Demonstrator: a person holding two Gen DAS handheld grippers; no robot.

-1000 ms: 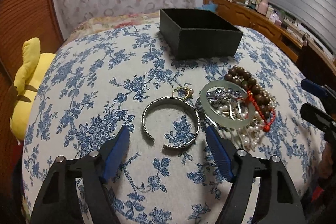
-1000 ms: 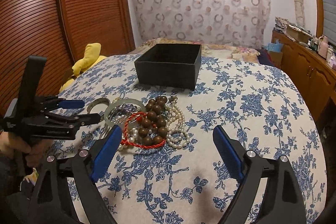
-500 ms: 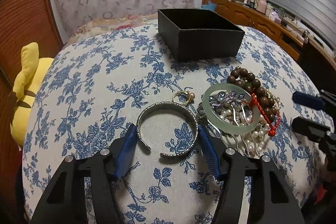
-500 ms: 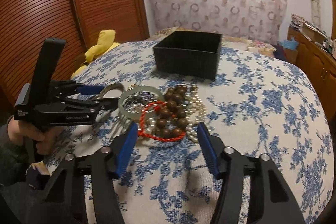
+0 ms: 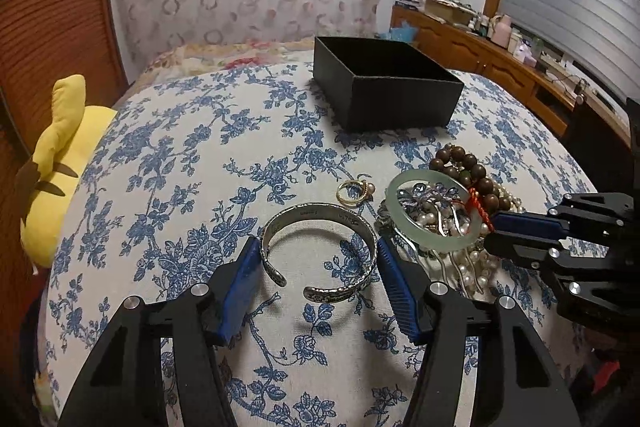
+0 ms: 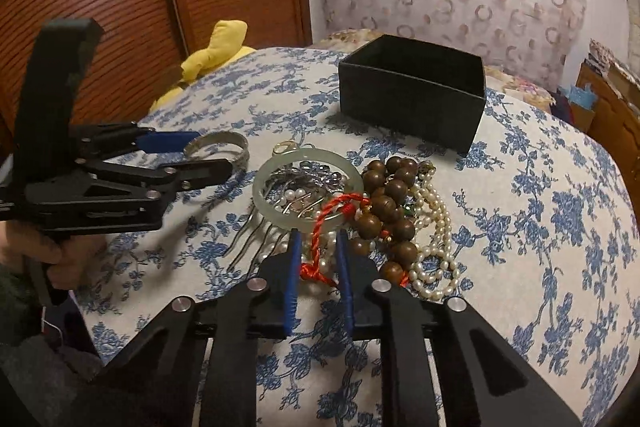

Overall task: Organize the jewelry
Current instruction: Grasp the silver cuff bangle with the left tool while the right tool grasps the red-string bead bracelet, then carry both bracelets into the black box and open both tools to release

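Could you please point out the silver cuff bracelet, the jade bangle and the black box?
silver cuff bracelet [image 5: 320,217]: left wrist view, on its far engraved band.
jade bangle [image 6: 262,183]: right wrist view, on its left rim.
black box [image 5: 400,105]: left wrist view, on its near outer wall.

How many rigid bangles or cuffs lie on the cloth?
2. The silver cuff lies between the left gripper jaws; the pale green bangle rests on the pile beside it. Others may be hidden there.
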